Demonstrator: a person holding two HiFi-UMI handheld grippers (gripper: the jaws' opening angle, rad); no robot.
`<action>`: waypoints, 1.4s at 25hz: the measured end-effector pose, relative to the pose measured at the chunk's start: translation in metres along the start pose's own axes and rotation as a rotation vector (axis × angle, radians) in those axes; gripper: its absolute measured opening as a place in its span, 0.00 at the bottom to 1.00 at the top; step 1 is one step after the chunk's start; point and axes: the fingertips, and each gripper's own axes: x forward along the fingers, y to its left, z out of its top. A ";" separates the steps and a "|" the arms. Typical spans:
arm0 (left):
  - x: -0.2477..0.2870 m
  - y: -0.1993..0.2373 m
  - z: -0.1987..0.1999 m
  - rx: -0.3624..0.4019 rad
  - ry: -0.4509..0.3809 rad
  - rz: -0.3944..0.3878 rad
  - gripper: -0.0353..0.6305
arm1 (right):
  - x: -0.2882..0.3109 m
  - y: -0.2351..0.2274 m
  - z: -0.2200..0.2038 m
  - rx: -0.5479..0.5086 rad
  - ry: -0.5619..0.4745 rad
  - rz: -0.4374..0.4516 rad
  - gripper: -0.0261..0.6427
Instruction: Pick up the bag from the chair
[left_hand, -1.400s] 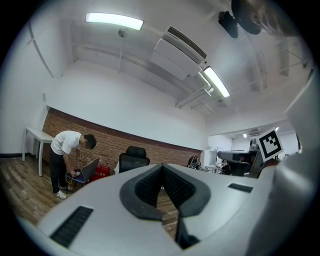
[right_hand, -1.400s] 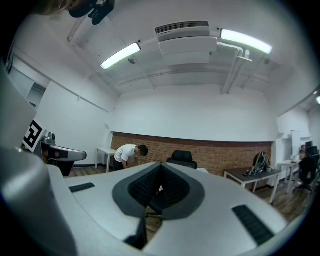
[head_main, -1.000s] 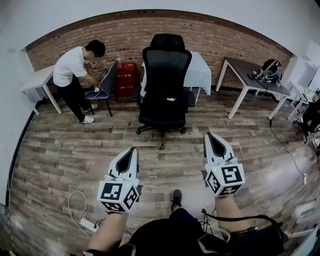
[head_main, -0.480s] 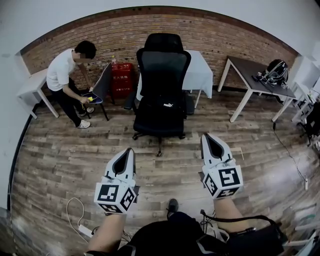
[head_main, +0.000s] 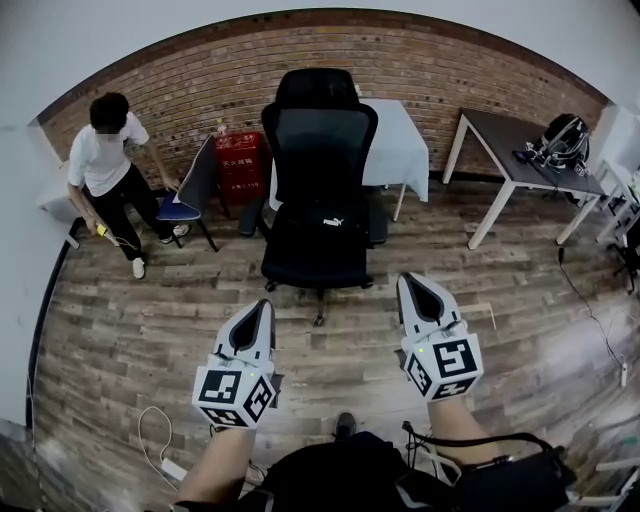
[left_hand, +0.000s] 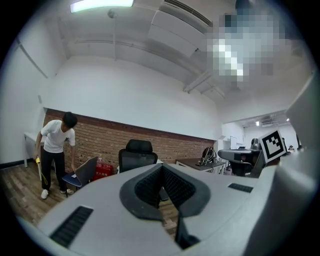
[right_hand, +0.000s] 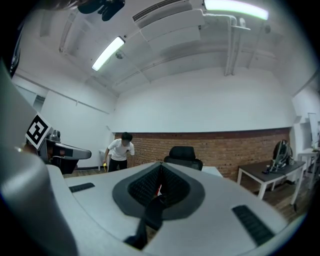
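Office chair (head_main: 318, 190) ahead, table (head_main: 397, 150) behind (person (head_main: 100, 172) far left)

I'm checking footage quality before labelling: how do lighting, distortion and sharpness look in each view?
Head view: strong fisheye, the brick wall bows into an arc; light is even and the office chair is sharp. Left gripper view: dark rounded corners, the ceiling light blown out. Right gripper view: same dark rim, glare from the ceiling tube.

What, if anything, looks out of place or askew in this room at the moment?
Nothing looks spilled or damaged. Only a white power strip lies loose on the wooden floor at lower left, its cable looped beside it.
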 end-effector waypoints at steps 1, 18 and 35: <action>0.007 -0.003 0.000 0.005 0.000 -0.001 0.07 | 0.004 -0.006 -0.001 0.000 -0.002 0.005 0.06; 0.085 0.025 0.001 0.007 -0.014 0.025 0.07 | 0.084 -0.056 -0.007 -0.017 -0.013 0.036 0.06; 0.245 0.117 0.005 -0.027 0.003 -0.085 0.07 | 0.236 -0.089 -0.008 -0.044 0.055 -0.044 0.06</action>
